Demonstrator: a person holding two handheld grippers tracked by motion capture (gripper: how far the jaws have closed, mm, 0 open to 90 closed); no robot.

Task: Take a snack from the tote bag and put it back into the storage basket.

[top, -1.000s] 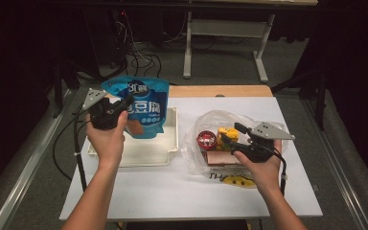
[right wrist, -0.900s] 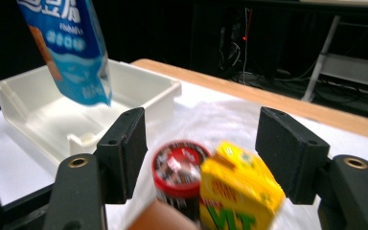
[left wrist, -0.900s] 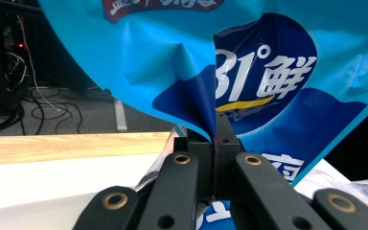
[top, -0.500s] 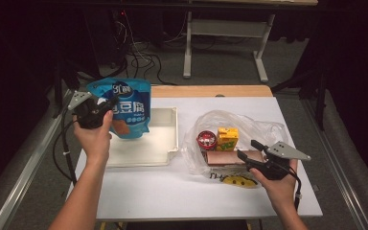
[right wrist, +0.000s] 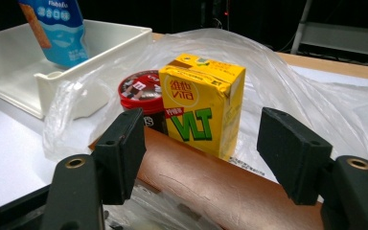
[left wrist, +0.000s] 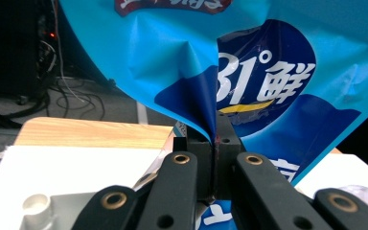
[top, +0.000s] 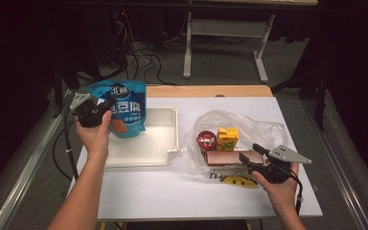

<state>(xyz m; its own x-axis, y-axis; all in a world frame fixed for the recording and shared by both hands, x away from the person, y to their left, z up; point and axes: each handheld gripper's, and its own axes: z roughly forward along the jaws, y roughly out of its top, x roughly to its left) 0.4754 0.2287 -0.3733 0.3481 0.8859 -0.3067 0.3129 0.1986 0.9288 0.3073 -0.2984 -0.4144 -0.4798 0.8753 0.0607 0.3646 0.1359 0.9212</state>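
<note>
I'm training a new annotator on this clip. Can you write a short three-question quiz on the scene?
1. True or false: the left gripper has its jaws shut on the blue bag.
2. Which thing stands straight ahead between the right gripper's open jaws? A) yellow drink carton B) red-lidded tub C) white tray
3. What do the carton and tub sit on?

Key: 1 true; 2 A; 3 the clear plastic bag.

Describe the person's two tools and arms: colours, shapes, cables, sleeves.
The left tool and right tool are black, each with two blocky jaws on arms fixed by brass-ringed pivots, and a grey three-cornered plate on top. A black cable trails from each. Both forearms are bare, with no sleeves in sight.
</note>
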